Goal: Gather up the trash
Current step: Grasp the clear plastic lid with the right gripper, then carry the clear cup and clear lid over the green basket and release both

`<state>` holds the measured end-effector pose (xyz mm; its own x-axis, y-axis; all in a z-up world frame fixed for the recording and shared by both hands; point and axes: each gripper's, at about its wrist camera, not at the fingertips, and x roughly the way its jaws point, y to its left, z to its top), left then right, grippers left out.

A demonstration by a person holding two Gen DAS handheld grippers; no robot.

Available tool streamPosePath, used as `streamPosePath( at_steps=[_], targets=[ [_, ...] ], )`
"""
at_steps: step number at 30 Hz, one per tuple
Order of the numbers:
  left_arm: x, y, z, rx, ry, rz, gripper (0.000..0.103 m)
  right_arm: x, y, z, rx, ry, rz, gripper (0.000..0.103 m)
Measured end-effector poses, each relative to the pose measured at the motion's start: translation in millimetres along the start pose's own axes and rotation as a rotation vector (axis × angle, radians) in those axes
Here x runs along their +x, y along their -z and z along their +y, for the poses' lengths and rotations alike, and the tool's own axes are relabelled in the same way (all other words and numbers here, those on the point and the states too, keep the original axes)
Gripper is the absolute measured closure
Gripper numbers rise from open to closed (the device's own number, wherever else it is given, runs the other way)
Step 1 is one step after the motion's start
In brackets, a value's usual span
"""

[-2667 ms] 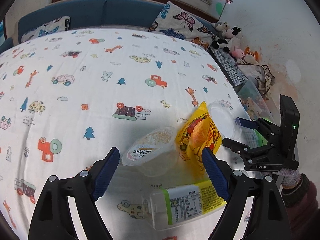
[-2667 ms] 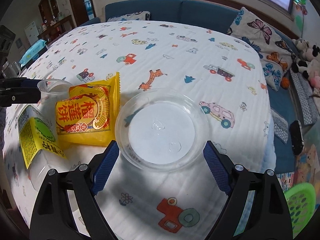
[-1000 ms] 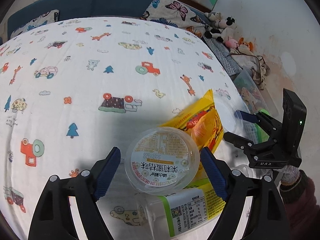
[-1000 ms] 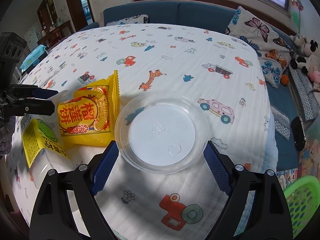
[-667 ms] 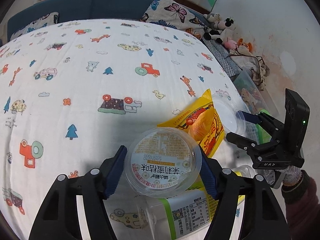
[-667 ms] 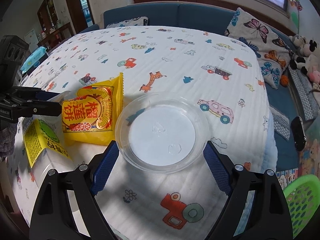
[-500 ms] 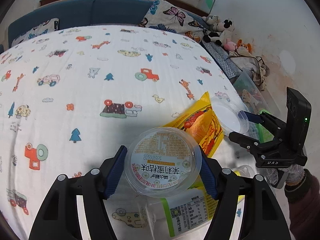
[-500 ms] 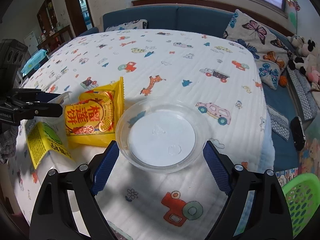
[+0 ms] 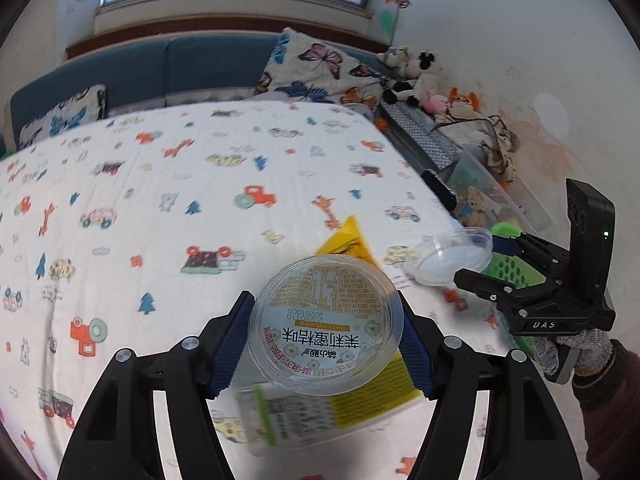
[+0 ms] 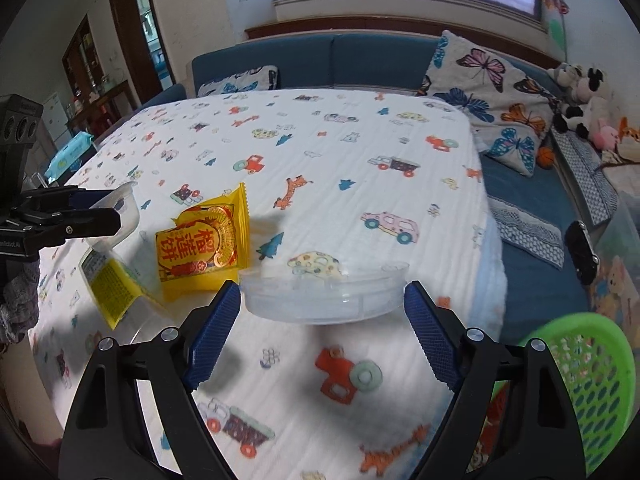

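While claws grip, cup & lid empty.

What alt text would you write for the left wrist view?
The left gripper grips a clear labelled plastic cup above a cartoon-print bedsheet. At right, the right gripper holds a clear lid near a green basket.

My right gripper clamps a clear plastic lid between its blue pads, raised off the patterned bedspread. Near the bedspread's left edge lie a yellow snack packet and a yellow-labelled carton. A green basket sits beyond the bedspread's right edge.
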<state>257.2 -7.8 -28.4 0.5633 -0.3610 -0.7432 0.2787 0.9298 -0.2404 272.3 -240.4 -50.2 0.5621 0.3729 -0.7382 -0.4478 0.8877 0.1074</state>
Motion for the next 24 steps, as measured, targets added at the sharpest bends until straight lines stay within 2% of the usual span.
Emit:
streamPosePath(
  at_steps=[9,24],
  targets=[
    [-9,-3,-39,0.062,0.034,-0.029,0.037,-34,19,-7,0.037,0.023,-0.033,0.021],
    [0,-2,-90,0.129,0.102,-0.014,0.037,-86,52,-30,0.114,0.087,-0.084,0.022]
  ],
)
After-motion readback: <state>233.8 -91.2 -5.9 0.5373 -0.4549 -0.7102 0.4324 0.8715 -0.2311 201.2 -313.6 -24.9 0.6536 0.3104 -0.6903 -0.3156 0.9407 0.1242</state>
